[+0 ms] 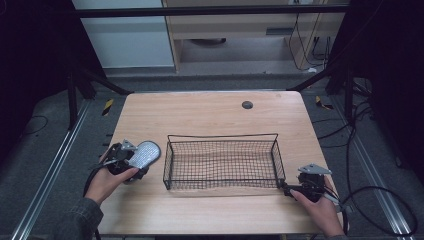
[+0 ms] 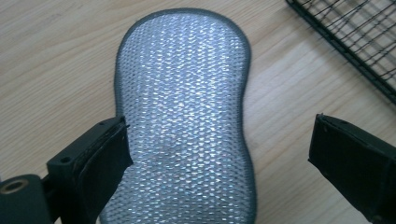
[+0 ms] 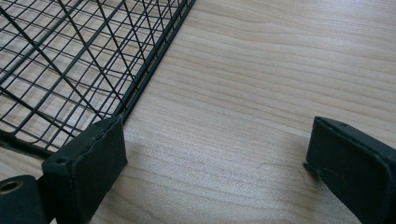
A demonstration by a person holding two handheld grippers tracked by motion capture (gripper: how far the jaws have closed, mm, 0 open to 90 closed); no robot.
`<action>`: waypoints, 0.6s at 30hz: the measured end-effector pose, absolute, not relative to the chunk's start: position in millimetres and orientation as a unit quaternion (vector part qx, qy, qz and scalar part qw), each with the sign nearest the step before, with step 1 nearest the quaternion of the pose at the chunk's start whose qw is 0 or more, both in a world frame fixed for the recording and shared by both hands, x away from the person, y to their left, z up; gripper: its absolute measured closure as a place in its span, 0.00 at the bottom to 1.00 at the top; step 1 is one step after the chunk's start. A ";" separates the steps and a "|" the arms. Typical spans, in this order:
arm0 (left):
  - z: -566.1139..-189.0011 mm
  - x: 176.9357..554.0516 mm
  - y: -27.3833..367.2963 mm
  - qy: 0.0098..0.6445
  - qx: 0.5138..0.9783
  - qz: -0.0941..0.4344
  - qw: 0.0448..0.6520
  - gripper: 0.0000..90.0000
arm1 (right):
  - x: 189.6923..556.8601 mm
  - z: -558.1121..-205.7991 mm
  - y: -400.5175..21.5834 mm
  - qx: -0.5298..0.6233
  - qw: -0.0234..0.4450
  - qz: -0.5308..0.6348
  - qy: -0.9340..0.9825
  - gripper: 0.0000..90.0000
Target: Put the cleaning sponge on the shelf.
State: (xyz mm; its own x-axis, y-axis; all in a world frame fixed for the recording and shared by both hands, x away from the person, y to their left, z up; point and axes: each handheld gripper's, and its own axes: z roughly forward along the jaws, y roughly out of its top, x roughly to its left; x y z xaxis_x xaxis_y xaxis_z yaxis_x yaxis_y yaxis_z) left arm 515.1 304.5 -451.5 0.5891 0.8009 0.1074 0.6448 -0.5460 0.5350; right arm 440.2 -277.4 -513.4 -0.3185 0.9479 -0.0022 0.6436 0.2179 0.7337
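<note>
The scrubbing pad [image 2: 184, 121] is long and rounded, with shiny silver woven surface and dark grey edge. It lies on the desk [image 1: 210, 112] just left of the wire basket [image 1: 223, 161]. The left gripper [image 2: 219, 154] has its jaws apart around the pad. The right gripper [image 3: 215, 163] stands by the basket's right end, jaws apart, empty.

The left gripper [image 1: 131, 159] is black, with a grey three-cornered plate [image 1: 128, 145] on top and a black cable [image 1: 91, 176] trailing from it; its two jaws are thick, square-ended black blocks with a matt, slightly worn face; a brass-coloured screw hole [image 2: 13, 185] sits at the base of one jaw; the left sleeve [image 1: 77, 220] is dark grey-green; the right gripper [image 1: 286, 188] is likewise black, its own grey plate [image 1: 313, 169] on top, a black cable [image 1: 380, 210] looping from it; its jaws match the left gripper's, with the same brass-ringed hole [image 3: 10, 185].
</note>
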 end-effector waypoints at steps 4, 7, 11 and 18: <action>-449.9 522.5 306.7 0.421 0.865 0.167 0.216 0.05 | 440.1 -513.3 -277.3 0.535 0.234 0.324 0.744 0.06; -450.2 526.5 309.9 0.429 0.863 0.165 0.209 0.04 | 440.1 -513.3 -277.4 0.535 0.234 0.324 0.744 0.06; -450.0 528.1 313.3 0.438 0.860 0.162 0.205 0.04 | 440.0 -513.4 -277.4 0.534 0.234 0.324 0.745 0.06; -450.0 526.8 314.5 0.439 0.864 0.148 0.195 0.04 | 439.7 -513.3 -277.4 0.534 0.234 0.325 0.745 0.06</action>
